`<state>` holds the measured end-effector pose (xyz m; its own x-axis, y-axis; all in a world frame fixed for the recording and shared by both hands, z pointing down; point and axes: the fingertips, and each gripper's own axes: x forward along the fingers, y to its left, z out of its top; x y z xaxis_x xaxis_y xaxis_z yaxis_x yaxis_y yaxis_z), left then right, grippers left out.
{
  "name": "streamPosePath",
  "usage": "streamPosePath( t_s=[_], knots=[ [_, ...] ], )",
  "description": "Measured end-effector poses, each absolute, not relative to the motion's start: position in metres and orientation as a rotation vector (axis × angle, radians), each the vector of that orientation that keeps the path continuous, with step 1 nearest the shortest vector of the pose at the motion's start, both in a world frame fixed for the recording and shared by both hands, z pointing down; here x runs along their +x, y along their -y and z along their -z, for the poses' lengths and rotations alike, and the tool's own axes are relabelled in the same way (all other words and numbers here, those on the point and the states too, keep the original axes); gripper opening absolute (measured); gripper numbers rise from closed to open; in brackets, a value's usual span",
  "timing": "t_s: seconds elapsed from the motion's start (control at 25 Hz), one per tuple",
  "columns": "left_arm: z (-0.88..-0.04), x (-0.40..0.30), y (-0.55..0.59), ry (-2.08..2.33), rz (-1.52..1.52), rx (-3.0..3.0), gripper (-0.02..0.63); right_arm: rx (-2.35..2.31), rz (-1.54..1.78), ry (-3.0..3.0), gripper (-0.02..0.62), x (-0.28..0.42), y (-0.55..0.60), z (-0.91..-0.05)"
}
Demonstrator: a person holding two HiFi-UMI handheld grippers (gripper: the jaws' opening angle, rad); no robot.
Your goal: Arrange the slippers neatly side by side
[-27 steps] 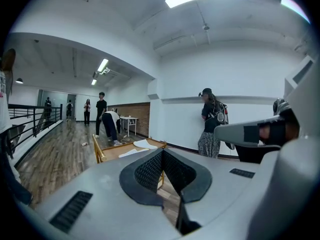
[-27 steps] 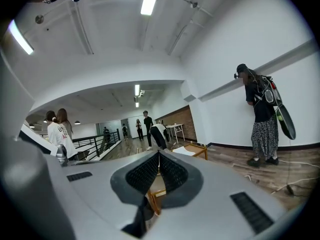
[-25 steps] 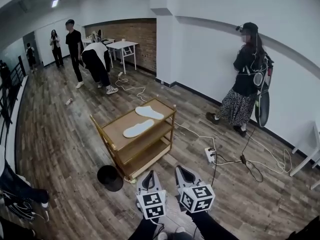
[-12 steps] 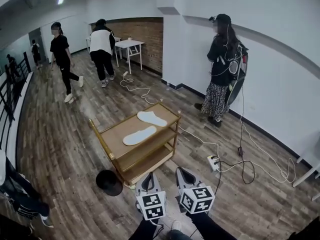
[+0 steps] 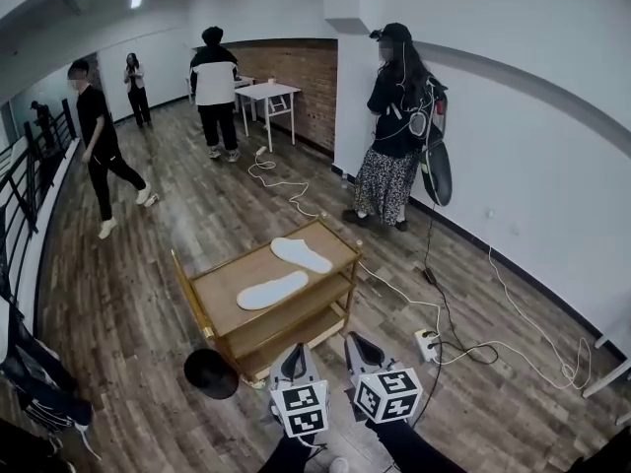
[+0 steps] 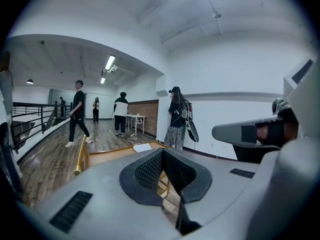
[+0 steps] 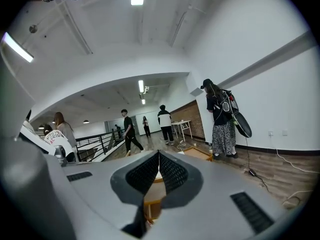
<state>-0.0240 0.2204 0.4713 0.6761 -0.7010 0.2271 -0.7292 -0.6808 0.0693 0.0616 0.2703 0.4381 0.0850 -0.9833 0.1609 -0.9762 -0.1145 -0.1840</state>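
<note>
On the top shelf of the wooden cart, the near slipper and far slipper lie askew, so the left gripper and right gripper (each with jaws pressed together on nothing, short of the cart) should open, then turn one parallel.

Far slipper, near slipper: white.
Cart: tan shelves, gold frame.
Floor: brown, wood-plank pattern.
Left gripper, right gripper: grey bodies, black mesh-patterned jaws, black-and-white square markers on the cubes.
Round object: black.
Brick wall: brown.
</note>
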Motion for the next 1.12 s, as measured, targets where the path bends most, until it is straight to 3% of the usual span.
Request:
streamPosePath(
  t_s=[0.52,1.12],
  knots=[
    [-0.49,0.022,-0.157,1.182,-0.325,2.699,-0.002,-2.269,0.434,-2.092,-0.002,0.107,-0.202,-0.454],
    [-0.504,0.071,-0.011,1.135,-0.379,2.696,-0.002,-2.273,0.51,-2.083,-0.002,0.152,-0.049,-0.47]
  ],
)
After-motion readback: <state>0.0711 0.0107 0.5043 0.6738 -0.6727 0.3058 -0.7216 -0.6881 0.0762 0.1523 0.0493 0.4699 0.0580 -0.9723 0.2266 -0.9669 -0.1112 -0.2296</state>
